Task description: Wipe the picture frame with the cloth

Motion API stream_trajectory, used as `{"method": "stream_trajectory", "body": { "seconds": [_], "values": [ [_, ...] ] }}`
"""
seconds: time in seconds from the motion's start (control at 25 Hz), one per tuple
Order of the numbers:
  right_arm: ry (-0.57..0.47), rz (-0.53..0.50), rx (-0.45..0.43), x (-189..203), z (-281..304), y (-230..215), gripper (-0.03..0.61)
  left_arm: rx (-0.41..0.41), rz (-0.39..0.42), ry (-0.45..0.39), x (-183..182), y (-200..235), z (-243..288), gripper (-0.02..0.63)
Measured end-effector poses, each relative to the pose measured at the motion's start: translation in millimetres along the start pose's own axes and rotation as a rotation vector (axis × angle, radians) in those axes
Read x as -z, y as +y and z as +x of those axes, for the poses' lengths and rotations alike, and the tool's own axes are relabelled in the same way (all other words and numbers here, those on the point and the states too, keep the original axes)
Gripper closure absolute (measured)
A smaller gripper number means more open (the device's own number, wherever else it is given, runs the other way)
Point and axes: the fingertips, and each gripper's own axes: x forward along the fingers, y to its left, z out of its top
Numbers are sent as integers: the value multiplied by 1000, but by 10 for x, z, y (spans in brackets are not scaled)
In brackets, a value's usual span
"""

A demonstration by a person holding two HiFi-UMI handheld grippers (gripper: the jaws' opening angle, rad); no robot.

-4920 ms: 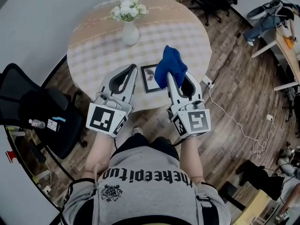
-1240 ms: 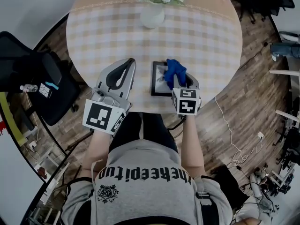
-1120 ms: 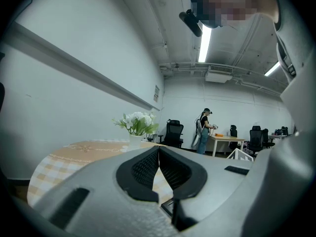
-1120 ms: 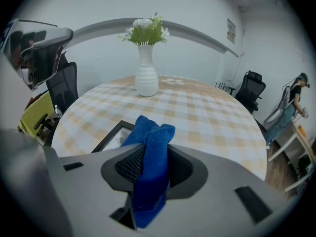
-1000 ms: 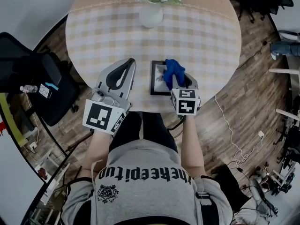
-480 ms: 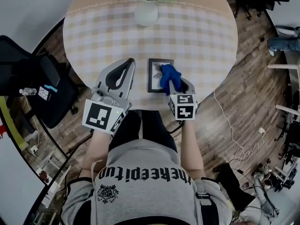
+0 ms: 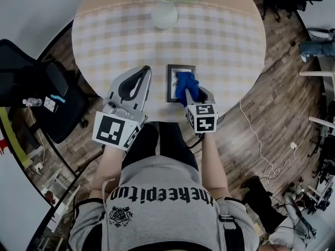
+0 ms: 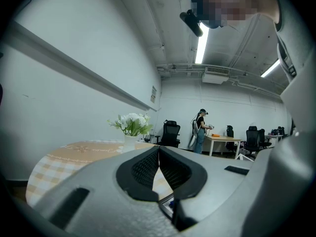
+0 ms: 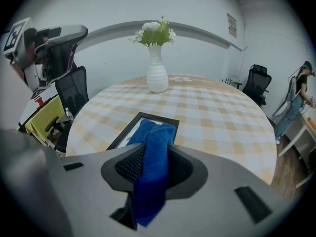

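Right gripper [image 7: 190,93] has lowered its blue cloth [image 7: 186,81] onto the picture frame [image 7: 171,83] | fingers clamped tight on the cloth | frame lies flat near the front edge of the checked table [image 7: 225,46] | left gripper [image 7: 144,71] just left of the frame, fingers closed together, holding nothing

Frame [image 7: 172,82] on table [image 7: 104,35] near edge; cloth [image 7: 186,84] on its R side, prob. touching; vase [image 7: 164,14] behind.

Fuzzy blue cloth [image 9: 153,152], matt dark frame [image 9: 160,117], glossy white vase [image 9: 157,80].
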Motion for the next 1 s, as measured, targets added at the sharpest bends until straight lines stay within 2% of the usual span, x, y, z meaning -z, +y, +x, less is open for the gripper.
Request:
{"method": "stream_trajectory", "body": {
  "seconds": [1.0],
  "values": [
    [-36,-40,-100,-242,139,721,462,-49,-5,-11,-29,242,-340,597]
  ]
}}
